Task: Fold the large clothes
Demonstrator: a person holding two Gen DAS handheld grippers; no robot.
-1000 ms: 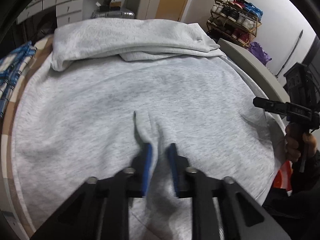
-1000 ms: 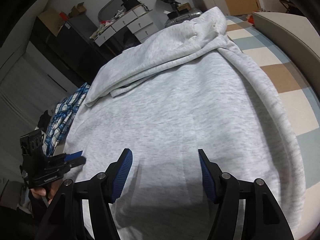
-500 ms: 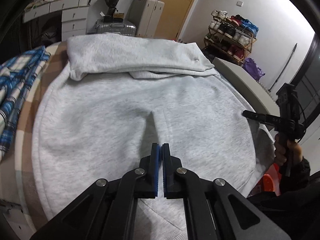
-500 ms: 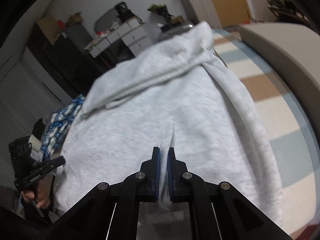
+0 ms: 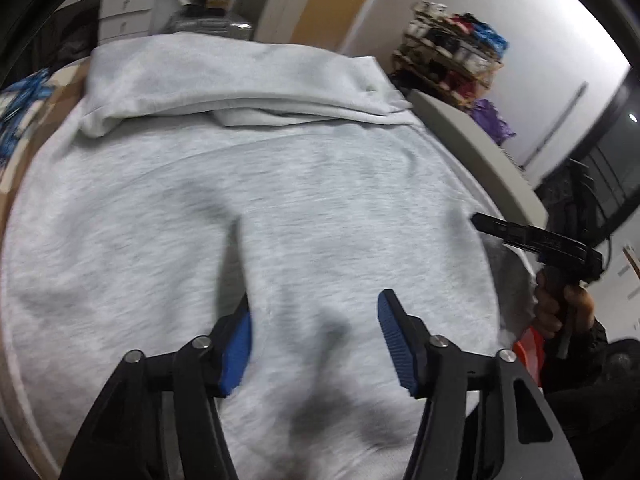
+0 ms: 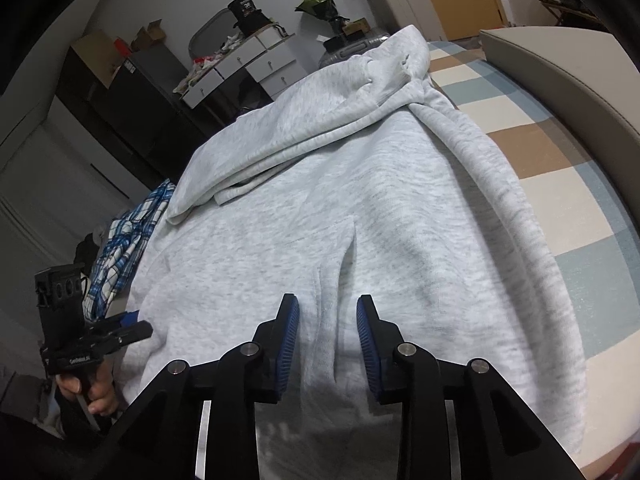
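A large light grey sweatshirt (image 5: 280,184) lies spread on the bed, its far part folded over in a thick band (image 5: 224,80). It also fills the right wrist view (image 6: 360,208). My left gripper (image 5: 314,328) is open just above the near hem, beside a raised pinch crease (image 5: 236,240). My right gripper (image 6: 328,332) is open over the near hem, with a similar crease (image 6: 350,248) ahead of it. Each gripper shows in the other's view, at the right edge (image 5: 532,236) and at the left edge (image 6: 100,336).
The bed has a checked cover (image 6: 552,152) in beige, brown and blue. A blue plaid garment (image 6: 124,240) lies at the bed's left. A grey padded bed edge (image 5: 480,160) runs on the right. Drawers (image 6: 256,64), a suitcase and a shoe rack (image 5: 452,56) stand beyond.
Both grippers pinched shut on the sweatshirt half a second ago and have now opened, leaving a raised crease in front of each. The left view is blurred by motion.
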